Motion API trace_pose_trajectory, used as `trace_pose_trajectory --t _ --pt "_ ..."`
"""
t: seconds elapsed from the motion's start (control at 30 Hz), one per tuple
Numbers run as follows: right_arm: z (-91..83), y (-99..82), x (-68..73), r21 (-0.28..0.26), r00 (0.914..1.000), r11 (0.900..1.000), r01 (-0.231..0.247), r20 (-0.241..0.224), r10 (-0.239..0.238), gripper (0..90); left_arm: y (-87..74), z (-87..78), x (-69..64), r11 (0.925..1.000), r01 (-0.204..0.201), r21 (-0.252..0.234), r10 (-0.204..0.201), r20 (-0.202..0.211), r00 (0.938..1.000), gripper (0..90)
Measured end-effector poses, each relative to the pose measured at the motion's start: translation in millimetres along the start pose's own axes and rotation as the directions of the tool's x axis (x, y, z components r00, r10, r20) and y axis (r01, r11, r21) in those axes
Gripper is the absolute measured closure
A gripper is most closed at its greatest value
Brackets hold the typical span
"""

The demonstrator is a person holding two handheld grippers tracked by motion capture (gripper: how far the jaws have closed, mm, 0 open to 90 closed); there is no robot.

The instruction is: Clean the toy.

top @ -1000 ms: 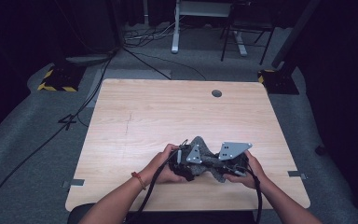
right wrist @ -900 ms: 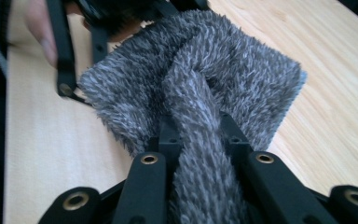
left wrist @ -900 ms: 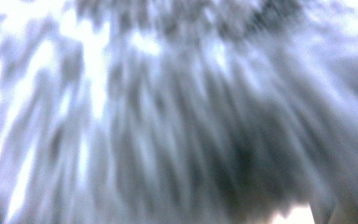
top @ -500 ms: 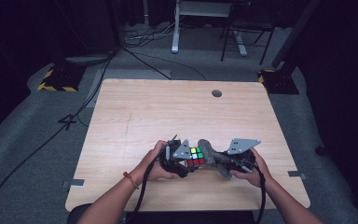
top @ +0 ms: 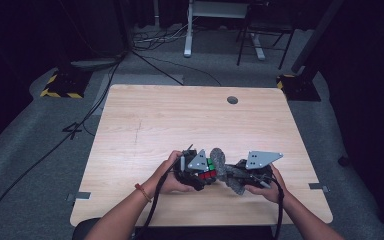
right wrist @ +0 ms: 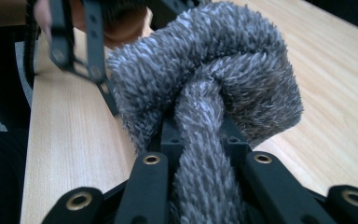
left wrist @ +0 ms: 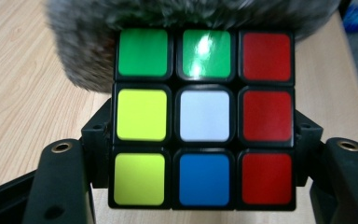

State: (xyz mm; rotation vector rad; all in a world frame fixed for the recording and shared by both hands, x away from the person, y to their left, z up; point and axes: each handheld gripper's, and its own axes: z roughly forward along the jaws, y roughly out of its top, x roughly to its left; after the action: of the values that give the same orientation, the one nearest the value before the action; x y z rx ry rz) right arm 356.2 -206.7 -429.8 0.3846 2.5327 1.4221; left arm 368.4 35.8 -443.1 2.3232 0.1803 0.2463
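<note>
The step in hand looks like wiping the puzzle cube (left wrist: 204,119) with the fuzzy grey cloth (right wrist: 205,93). The left gripper (top: 196,173) is clenched on the cube by its two sides and holds it near the front edge of the table (top: 145,120). The right gripper (top: 242,176) grasps a bunched fold of cloth just to the right of the cube; the cloth probably touches the cube's far face, though that is blurred. Next, the cloth must rub across a face while the left grip stays firm.
</note>
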Motion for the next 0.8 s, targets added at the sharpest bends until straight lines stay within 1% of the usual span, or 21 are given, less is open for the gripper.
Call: trace_pose_trajectory --t 0.03,0.1,0.17,0.27,0.3,0.37,0.4,0.47,0.5,0.53,0.57,0.63,0.67,0.7,0.73,0.77,0.8 --pt "-0.7 1.5 1.2 -0.010 1.0000 0.9999 0.003 -0.001 -0.003 77.4 0.9 1.8 -0.8 0.9999 -0.010 0.009 0.010 -0.008 0.9999 32.9" --pt "-1.2 4.5 2.6 -0.019 0.9999 0.9997 0.013 -0.003 -0.013 77.4 2.7 4.7 -2.3 0.9996 -0.020 0.020 0.020 -0.012 0.9997 32.9" --pt "-1.6 6.8 3.6 -0.029 0.9999 0.9994 0.017 0.000 -0.017 77.4 4.2 5.0 -3.5 0.9993 -0.030 0.023 0.031 -0.031 0.9991 33.1" --pt "-2.9 8.2 2.7 -0.015 0.9995 0.9997 0.020 0.023 -0.020 77.4 4.7 1.7 -2.5 0.9996 -0.027 0.008 0.027 -0.030 0.9992 33.3" --pt "-3.0 7.9 2.0 -0.010 0.9993 0.9998 0.020 0.030 -0.020 77.4 5.4 0.6 -1.9 0.9994 -0.033 0.006 0.033 -0.027 0.9991 33.3" --pt "-2.3 6.3 0.0 0.010 0.9988 0.9999 0.014 0.046 -0.014 77.5 5.9 -1.2 -2.4 0.9993 -0.039 0.001 0.039 -0.037 0.9986 33.4" --pt "-2.0 4.8 -1.5 0.020 0.9986 0.9998 0.004 0.052 -0.005 77.5 5.9 -2.0 -2.4 0.9993 -0.038 -0.002 0.038 -0.029 0.9989 33.4" --pt "-0.8 -0.2 -5.0 0.051 0.9982 0.9987 -0.008 0.061 0.005 77.5 6.1 -4.7 -2.9 0.9990 -0.045 -0.004 0.044 -0.033 0.9985 33.4" --pt "-0.1 -3.5 -6.4 0.059 0.9980 0.9981 -0.021 0.060 0.017 77.5 6.4 -5.9 -2.3 0.9988 -0.048 -0.006 0.048 -0.030 0.9984 33.5" --pt "0.6 -6.4 -7.7 0.077 0.9979 0.9966 -0.030 0.060 0.025 77.5 6.4 -7.3 -2.4 0.9987 -0.050 -0.008 0.050 -0.037 0.9981 33.5" --pt "1.9 -9.7 -8.8 0.095 0.9974 0.9948 -0.036 0.066 0.030 77.5 6.4 -8.0 -2.3 0.9987 -0.050 -0.009 0.049 -0.036 0.9981 33.4" --pt "3.0 -13.2 -10.5 0.112 0.9974 0.9925 -0.049 0.059 0.043 77.5 5.8 -10.2 -2.2 0.9986 -0.047 -0.022 0.046 -0.030 0.9985 33.4" --pt "3.8 -14.8 -10.8 0.128 0.9973 0.9908 -0.045 0.063 0.037 77.5 5.8 -11.0 -2.1 0.9984 -0.049 -0.029 0.048 -0.030 0.9984 33.4" --pt "4.1 -15.7 -10.4 0.129 0.9970 0.9909 -0.039 0.071 0.030 77.6 6.1 -12.4 -2.3 0.9982 -0.051 -0.031 0.050 -0.036 0.9981 33.4" --pt "3.4 -16.5 -8.6 0.116 0.9967 0.9929 -0.026 0.079 0.017 77.6 6.8 -13.4 -2.5 0.9979 -0.056 -0.031 0.055 -0.036 0.9978 33.4" --pt "2.6 -15.7 -6.3 0.106 0.9966 0.9942 -0.018 0.081 0.009 77.6 7.6 -13.8 -3.3 0.9978 -0.064 -0.019 0.063 -0.046 0.9970 33.5" --pt "1.9 -13.5 -3.2 0.101 0.9960 0.9949 0.001 0.089 -0.010 77.6 8.2 -12.9 -4.5 0.9971 -0.075 -0.009 0.074 -0.058 0.9956 33.5"
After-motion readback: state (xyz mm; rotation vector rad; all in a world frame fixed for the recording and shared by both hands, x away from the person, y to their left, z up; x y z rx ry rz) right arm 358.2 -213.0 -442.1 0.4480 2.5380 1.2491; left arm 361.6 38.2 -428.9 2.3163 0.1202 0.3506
